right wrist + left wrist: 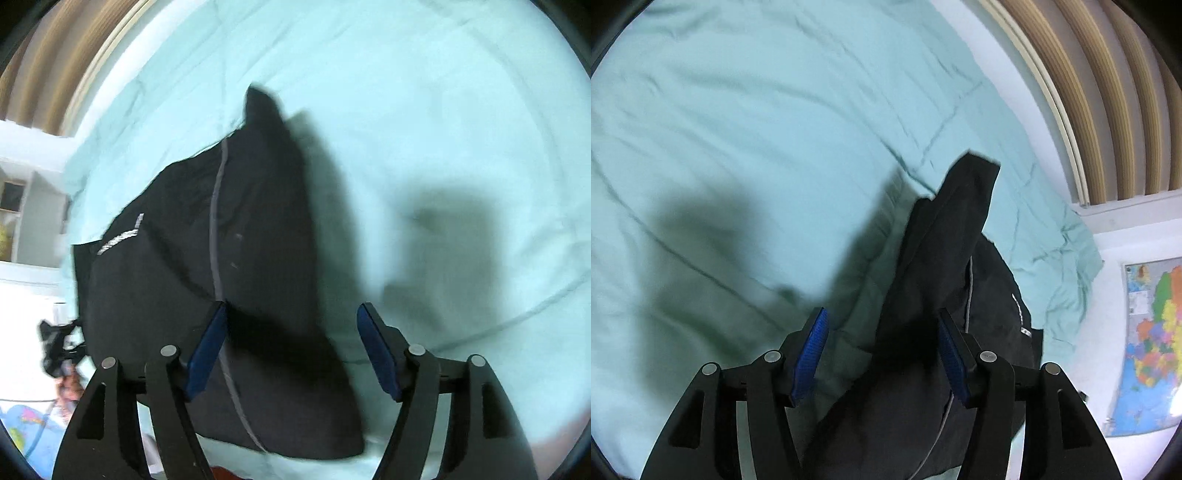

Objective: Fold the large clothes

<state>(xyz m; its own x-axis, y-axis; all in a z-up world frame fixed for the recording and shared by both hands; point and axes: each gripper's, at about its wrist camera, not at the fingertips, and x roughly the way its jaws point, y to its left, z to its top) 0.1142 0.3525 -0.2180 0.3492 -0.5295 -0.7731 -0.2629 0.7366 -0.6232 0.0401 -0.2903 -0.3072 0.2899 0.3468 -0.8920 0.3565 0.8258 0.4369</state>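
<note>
No wording can be read anywhere. The black garment (pixel 960 258) carries a small white printed mark (pixel 1021 314) near its hem, seen in both wrist views (pixel 120 236), but it is too blurred and too small to make out letters. Beside it sits a tiny pale tag (pixel 139 218), equally unreadable. A coloured map (pixel 1152 343) hangs on the wall at the right of the left wrist view; its regions show as patches of colour, and any names printed on it cannot be deciphered.
</note>
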